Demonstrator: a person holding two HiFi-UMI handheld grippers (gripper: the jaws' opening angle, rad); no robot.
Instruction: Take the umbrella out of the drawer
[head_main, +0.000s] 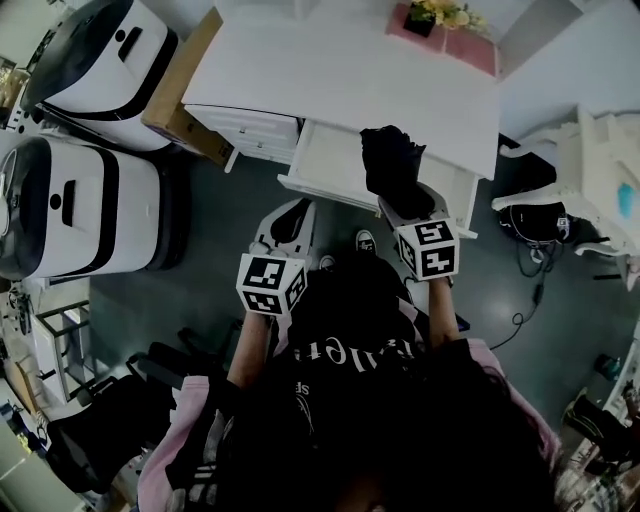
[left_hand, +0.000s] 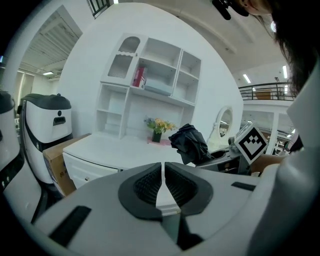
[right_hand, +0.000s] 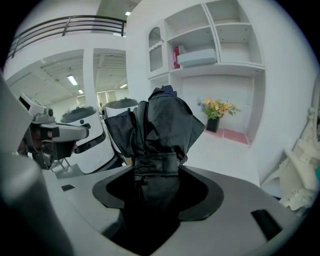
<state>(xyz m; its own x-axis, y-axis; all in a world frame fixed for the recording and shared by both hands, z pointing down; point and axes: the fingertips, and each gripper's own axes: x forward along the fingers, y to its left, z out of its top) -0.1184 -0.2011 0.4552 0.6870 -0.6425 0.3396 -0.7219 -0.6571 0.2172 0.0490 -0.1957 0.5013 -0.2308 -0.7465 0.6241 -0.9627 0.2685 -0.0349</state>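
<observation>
A black folded umbrella (head_main: 392, 165) is held up over the open white drawer (head_main: 325, 160) of the white desk (head_main: 340, 75). My right gripper (head_main: 408, 203) is shut on its lower end. In the right gripper view the umbrella (right_hand: 160, 127) rises upright from between the dark pads, its fabric bunched and loose at the top. My left gripper (head_main: 287, 225) hovers in front of the drawer to the left, shut with nothing in it. In the left gripper view its pads (left_hand: 150, 184) meet along a thin slit, and the umbrella (left_hand: 189, 142) shows above the desk (left_hand: 110, 150).
Two large white and black machines (head_main: 95, 50) (head_main: 70, 205) stand at the left, with a cardboard box (head_main: 183, 85) beside the desk. A vase of flowers (head_main: 435, 15) sits on the desk's far side. A white chair (head_main: 590, 160) is at the right. A shelf unit (left_hand: 150, 90) tops the desk.
</observation>
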